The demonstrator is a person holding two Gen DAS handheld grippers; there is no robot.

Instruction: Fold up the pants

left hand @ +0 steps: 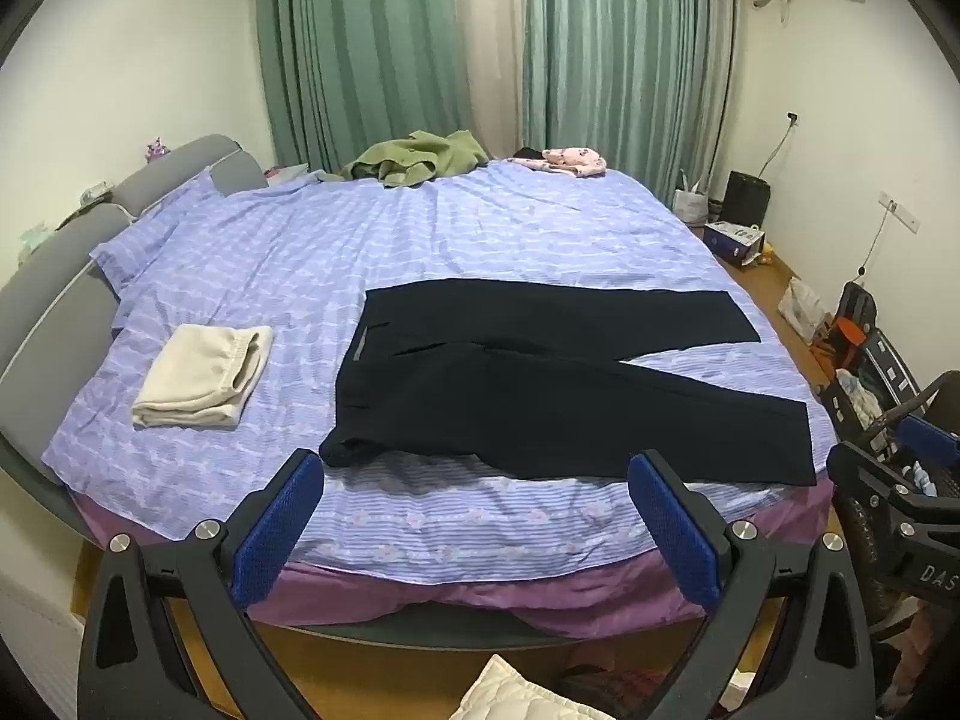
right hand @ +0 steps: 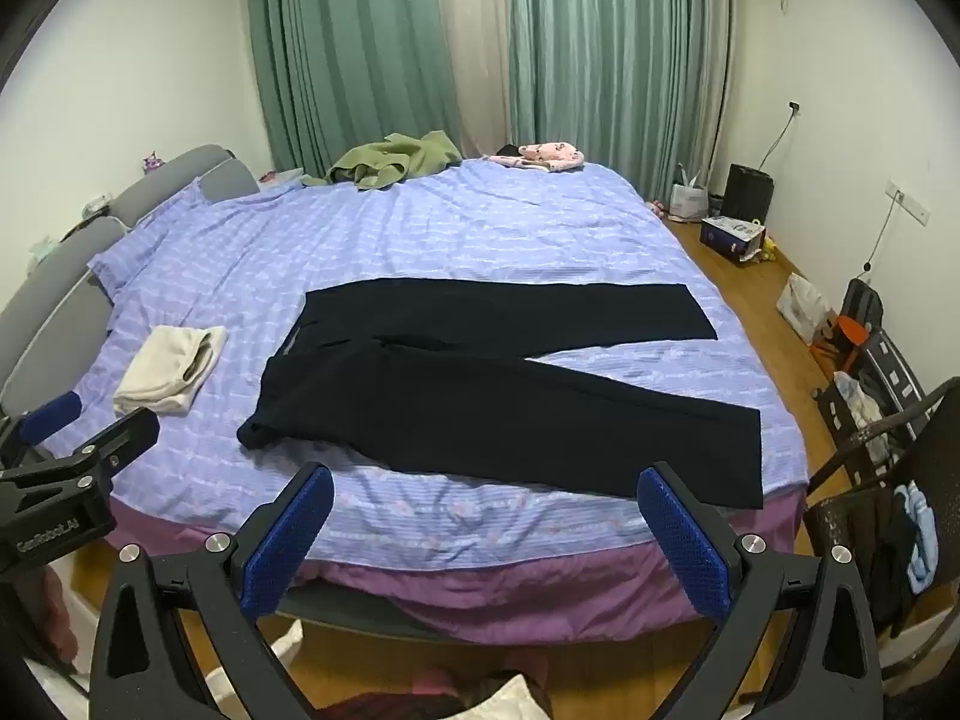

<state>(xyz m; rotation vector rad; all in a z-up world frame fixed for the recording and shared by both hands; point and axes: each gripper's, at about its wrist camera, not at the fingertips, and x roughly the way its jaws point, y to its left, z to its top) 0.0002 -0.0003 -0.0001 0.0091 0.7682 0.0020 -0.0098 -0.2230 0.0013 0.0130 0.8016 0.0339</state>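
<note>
Pants, dark and smooth, lie flat on striped bedsheet; both claws gape empty.

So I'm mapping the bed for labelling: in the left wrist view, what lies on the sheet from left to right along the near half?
Folded cream-white cloth bundle → waistband end of the flat black pants → the pants' two leg hems, near the bed's right edge.
</note>
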